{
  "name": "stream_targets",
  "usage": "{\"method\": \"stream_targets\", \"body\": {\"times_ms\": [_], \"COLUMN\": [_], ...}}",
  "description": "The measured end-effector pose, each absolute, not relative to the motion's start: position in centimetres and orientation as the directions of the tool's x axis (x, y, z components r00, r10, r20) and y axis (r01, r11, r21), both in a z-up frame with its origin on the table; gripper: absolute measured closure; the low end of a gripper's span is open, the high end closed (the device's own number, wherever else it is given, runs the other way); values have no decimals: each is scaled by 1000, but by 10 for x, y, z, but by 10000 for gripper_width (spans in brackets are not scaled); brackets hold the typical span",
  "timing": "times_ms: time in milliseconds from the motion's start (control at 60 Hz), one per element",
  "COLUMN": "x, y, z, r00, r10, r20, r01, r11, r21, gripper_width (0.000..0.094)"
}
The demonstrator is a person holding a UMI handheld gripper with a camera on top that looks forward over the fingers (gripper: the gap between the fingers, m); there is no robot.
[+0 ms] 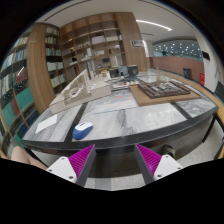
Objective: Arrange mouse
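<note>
A small white-and-blue mouse (82,128) lies on the glass table (140,118), ahead of my left finger and a little beyond it. My gripper (113,160) hangs over the table's near edge. Its two fingers with magenta pads (77,160) stand wide apart with nothing between them. The mouse is not touched by either finger.
A white sheet (47,124) lies on the table left of the mouse. A white model (82,88) and a brown architectural model (163,90) stand farther back. Bookshelves (60,55) line the wall at the left and behind.
</note>
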State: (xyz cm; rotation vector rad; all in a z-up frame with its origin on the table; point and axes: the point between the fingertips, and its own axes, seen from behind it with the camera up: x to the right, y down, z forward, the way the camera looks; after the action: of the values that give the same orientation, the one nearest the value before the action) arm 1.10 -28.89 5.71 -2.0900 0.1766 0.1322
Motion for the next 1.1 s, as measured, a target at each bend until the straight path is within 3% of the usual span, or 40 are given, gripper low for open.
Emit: {"method": "stream_targets", "body": {"times_ms": [433, 817, 833, 867, 917, 1100], "x": [-123, -162, -161, -160, -157, -164], "y": [-191, -74, -68, -61, -53, -54], "z": [8, -11, -12, -14, -16, -16], "r00": [965, 988, 989, 993, 996, 996], "r10": [187, 109, 104, 96, 89, 89], "r20": [-181, -114, -101, -68, -6, -21], "r01": [-47, -30, -24, -2, 44, 33], "r11": [-560, -577, -571, -564, -553, -564], "r21": [-827, -816, -821, -826, -832, -825], "gripper_width": [124, 157, 110, 142, 388, 515]}}
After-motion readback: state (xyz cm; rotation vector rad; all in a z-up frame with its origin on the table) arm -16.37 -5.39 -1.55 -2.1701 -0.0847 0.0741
